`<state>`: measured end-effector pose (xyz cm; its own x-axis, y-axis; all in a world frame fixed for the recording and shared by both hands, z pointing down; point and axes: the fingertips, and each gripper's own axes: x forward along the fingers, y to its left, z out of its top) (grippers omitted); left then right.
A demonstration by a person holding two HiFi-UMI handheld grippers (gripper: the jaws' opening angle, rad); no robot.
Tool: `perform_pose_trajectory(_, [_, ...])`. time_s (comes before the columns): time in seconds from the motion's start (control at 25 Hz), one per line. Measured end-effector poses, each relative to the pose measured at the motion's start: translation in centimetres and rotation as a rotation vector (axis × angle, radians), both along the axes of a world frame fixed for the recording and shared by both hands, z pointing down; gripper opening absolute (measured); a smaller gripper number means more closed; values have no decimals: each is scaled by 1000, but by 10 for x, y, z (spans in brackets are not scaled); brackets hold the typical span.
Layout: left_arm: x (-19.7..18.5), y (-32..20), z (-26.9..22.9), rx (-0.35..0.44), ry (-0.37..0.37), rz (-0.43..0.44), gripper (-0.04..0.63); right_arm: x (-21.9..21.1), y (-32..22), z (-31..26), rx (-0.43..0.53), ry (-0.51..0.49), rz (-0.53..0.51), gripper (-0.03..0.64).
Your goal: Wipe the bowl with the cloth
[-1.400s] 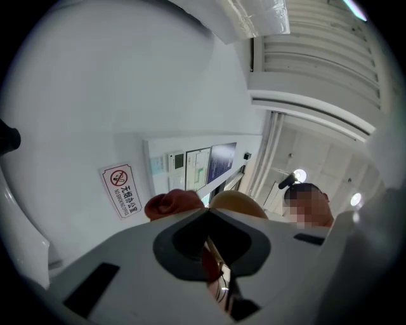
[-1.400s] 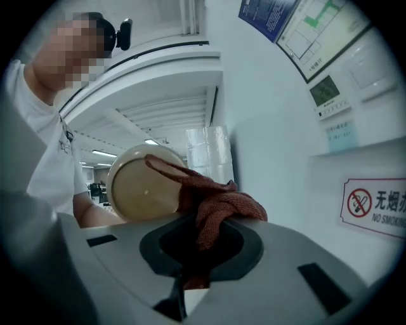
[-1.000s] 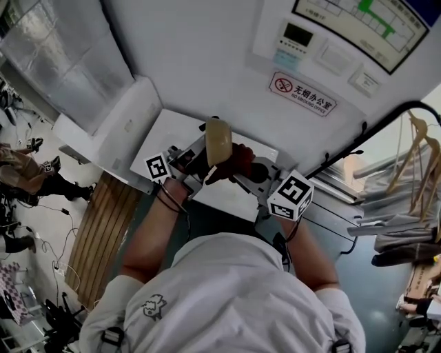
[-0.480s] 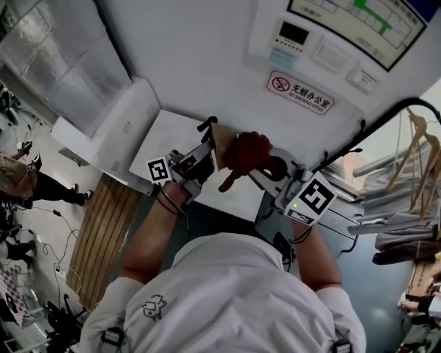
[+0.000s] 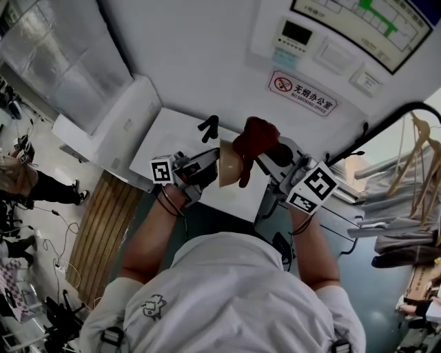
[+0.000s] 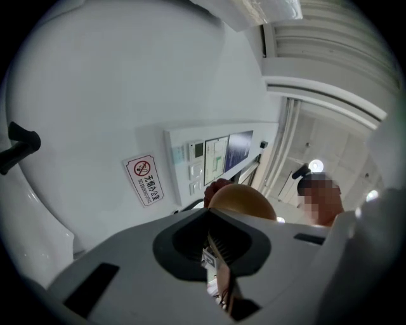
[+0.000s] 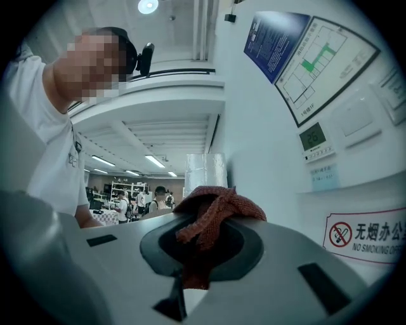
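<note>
One white table (image 5: 172, 134) is set against a white wall (image 5: 193, 48). On the wall are mounted a no-smoking sign (image 5: 303, 93), a control panel (image 5: 298, 34) and a floor plan (image 5: 358, 17). A silver duct (image 5: 62, 69) is seen at left, wooden slats (image 5: 103, 227) lie on the floor by the table's left end, and hangers (image 5: 422, 148) are hung at right. People are seen far off at the left edge.

The bowl (image 5: 227, 165), tan, is held on edge above the table, its rim pinched in the closed jaws of the left gripper (image 5: 207, 167). A black clamp (image 5: 209, 126) is seen on the table just beyond it. The cloth (image 5: 256, 138), red-brown, is bunched in the closed jaws of the right gripper (image 5: 274, 153) and pressed against the bowl's upper right side. The table's middle is hidden by both grippers.
</note>
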<state>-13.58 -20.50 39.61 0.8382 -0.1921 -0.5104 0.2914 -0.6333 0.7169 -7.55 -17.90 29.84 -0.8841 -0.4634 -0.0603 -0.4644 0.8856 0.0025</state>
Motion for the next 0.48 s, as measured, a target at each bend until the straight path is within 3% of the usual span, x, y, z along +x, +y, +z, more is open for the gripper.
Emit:
perform_pose_trajectory(0.16, [17,-1,6,38,-70,10,17,18,-28,22,-54,16,65,51])
perform_pose_trajectory(0.48, [39,-29,42,-52,-150,-26,15,94,-71,98,-250,26,237,51])
